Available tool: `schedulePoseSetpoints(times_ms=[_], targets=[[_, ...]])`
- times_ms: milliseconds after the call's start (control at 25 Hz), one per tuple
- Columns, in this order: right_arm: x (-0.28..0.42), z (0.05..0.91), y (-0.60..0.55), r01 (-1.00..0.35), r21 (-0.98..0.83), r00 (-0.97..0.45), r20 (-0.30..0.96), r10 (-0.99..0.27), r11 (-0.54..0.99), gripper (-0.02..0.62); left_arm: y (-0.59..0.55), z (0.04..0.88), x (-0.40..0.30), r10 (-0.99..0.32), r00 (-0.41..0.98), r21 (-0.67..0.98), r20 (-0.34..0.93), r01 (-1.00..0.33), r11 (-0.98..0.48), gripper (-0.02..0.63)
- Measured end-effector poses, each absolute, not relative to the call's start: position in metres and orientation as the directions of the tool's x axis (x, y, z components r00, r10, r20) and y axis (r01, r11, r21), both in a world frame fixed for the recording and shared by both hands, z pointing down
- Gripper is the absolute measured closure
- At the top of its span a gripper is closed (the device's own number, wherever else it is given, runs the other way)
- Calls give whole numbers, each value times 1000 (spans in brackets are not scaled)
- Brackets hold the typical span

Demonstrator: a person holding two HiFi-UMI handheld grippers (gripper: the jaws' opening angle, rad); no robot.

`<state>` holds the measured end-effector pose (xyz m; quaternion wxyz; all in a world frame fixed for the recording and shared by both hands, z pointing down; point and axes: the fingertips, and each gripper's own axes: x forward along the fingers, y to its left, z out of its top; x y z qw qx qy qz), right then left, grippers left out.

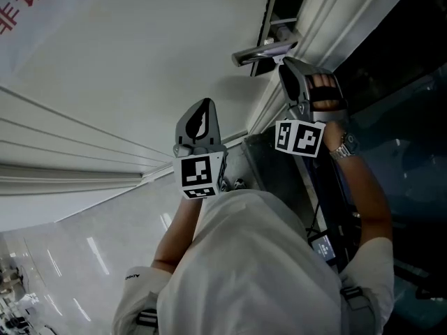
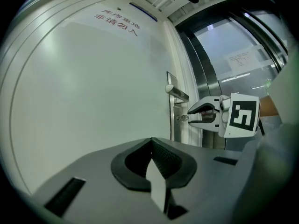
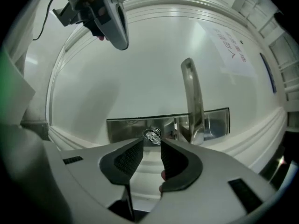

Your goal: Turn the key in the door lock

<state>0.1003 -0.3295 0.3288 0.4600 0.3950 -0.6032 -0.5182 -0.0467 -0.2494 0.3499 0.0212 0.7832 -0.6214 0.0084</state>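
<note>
A small silver key sticks out of the lock in the steel lock plate on the white door, below the lever handle. My right gripper is open, with its fingertips on either side of the key head and a gap showing between the pads. In the left gripper view the right gripper stands at the door's edge with the key at its tips. My left gripper is shut and empty, held away from the lock in front of the door panel.
The lever handle juts out just above the right gripper. Dark glass panels and a metal frame lie beyond the door edge. The left gripper hangs before the plain door face, which bears red printed characters.
</note>
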Motion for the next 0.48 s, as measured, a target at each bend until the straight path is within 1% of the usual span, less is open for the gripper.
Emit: schedulePoseSetpoints(times_ms=[40, 160, 320, 480], targets=[[99, 331, -331, 36, 989, -269, 149, -952, 144, 500, -248, 351, -47, -975, 220, 23, 41, -975, -219, 600], [95, 334, -335, 120, 988, -292, 130, -948, 98, 501, -245, 355, -47, -978, 203, 27, 52, -979, -201, 600], [94, 329, -340, 151, 988, -318, 74, -945, 26, 502, -240, 357, -44, -979, 193, 28, 60, -981, -192, 600], [95, 331, -345, 166, 986, -319, 69, -945, 16, 505, -236, 358, -41, -980, 190, 21, 67, -982, -189, 600]])
